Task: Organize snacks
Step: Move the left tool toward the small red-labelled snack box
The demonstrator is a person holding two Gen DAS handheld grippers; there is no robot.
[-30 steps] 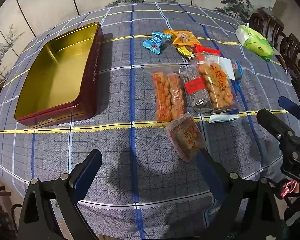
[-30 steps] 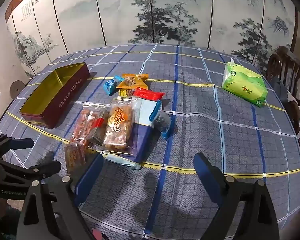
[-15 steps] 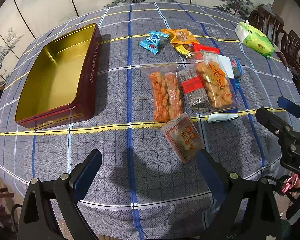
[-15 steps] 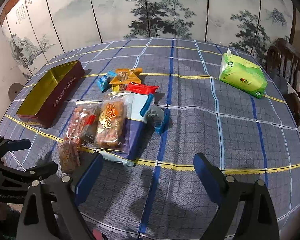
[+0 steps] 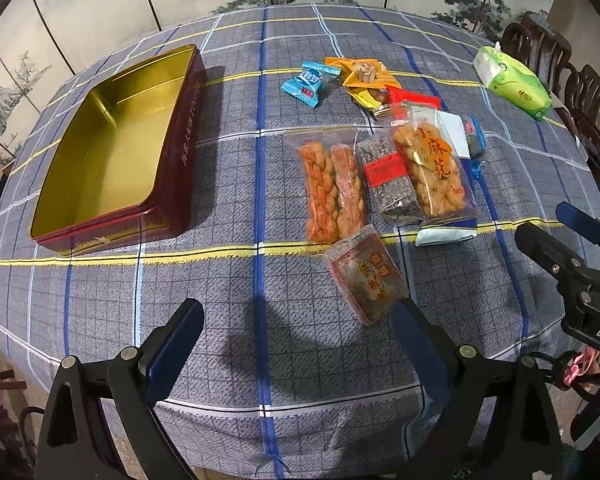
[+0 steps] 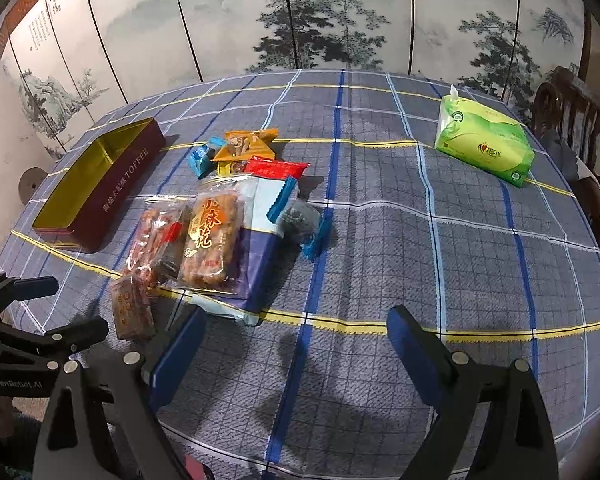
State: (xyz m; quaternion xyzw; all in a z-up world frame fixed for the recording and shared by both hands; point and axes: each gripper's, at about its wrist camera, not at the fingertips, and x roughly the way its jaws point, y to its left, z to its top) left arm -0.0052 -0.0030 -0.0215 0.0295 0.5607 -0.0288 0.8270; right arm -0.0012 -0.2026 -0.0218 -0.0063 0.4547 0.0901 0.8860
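Observation:
An empty red tin with a gold inside (image 5: pixel 112 148) (image 6: pixel 100 188) lies on the left of the checked tablecloth. To its right is a heap of snacks: a clear bag of orange twists (image 5: pixel 330 188), a dark bar with a red label (image 5: pixel 386 178), a bag of golden twists (image 5: pixel 432 168) (image 6: pixel 212 236), a small clear pack (image 5: pixel 364 274) (image 6: pixel 130 306), a blue candy (image 5: pixel 306 84) and orange and red packets (image 5: pixel 364 74). My left gripper (image 5: pixel 296 340) is open just short of the small clear pack. My right gripper (image 6: pixel 296 344) is open, right of the heap, holding nothing.
A green tissue pack (image 6: pixel 484 146) (image 5: pixel 514 84) lies at the far right of the table. Dark wooden chairs (image 6: pixel 572 120) stand past the right edge. A painted folding screen (image 6: pixel 300 12) closes off the back. The table's near edge (image 5: pixel 284 412) is just under the grippers.
Both grippers have pulled back and risen slightly, so the table and snacks sit a little farther off. Nothing on the table has moved.

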